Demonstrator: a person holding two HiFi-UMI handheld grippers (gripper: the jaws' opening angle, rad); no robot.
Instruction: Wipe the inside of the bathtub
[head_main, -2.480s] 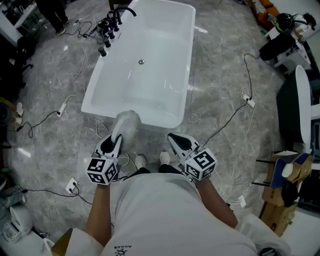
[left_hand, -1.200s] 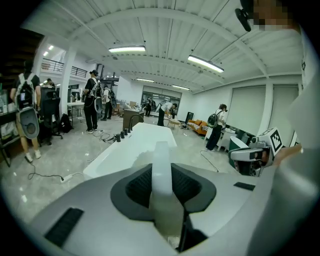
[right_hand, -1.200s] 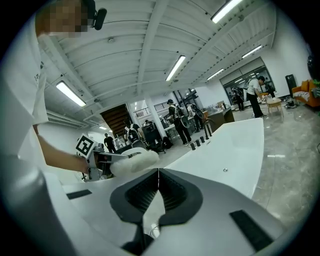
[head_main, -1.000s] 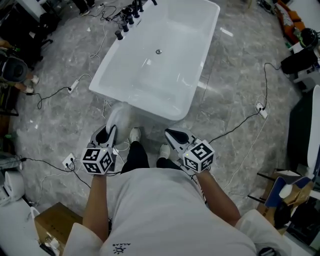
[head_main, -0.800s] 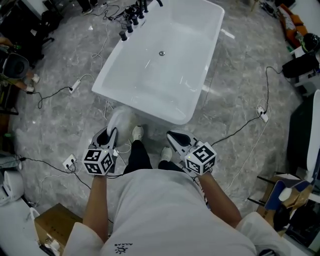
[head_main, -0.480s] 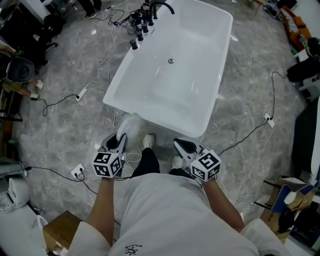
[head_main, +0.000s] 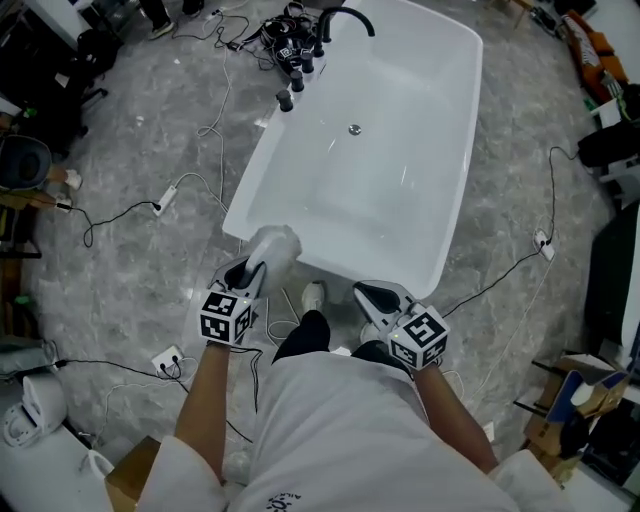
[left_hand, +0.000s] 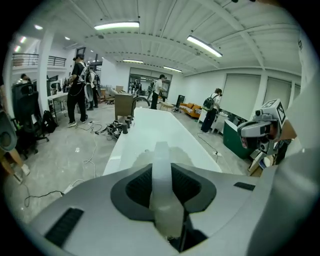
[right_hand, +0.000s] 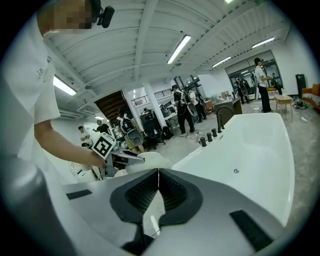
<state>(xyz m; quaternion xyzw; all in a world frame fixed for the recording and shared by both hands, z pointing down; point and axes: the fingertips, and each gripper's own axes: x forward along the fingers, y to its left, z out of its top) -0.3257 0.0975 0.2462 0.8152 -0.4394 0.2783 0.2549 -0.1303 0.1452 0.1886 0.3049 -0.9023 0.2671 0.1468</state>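
Note:
A long white bathtub with a drain in its floor lies ahead of me on the grey floor; it also shows as the bathtub and the bathtub. My left gripper is shut on a white cloth, held just short of the tub's near left corner. The cloth stands pinched between the jaws, and the cloth shows in the right gripper view too. My right gripper is shut and holds nothing, close to the near rim.
A black faucet and several black fittings stand at the tub's far left edge. Cables and power strips trail over the floor. My shoes are near the rim. People stand at desks beyond.
I have stepped closer to the tub. Both grippers have moved forward toward its near rim, the left one still gripping the cloth.

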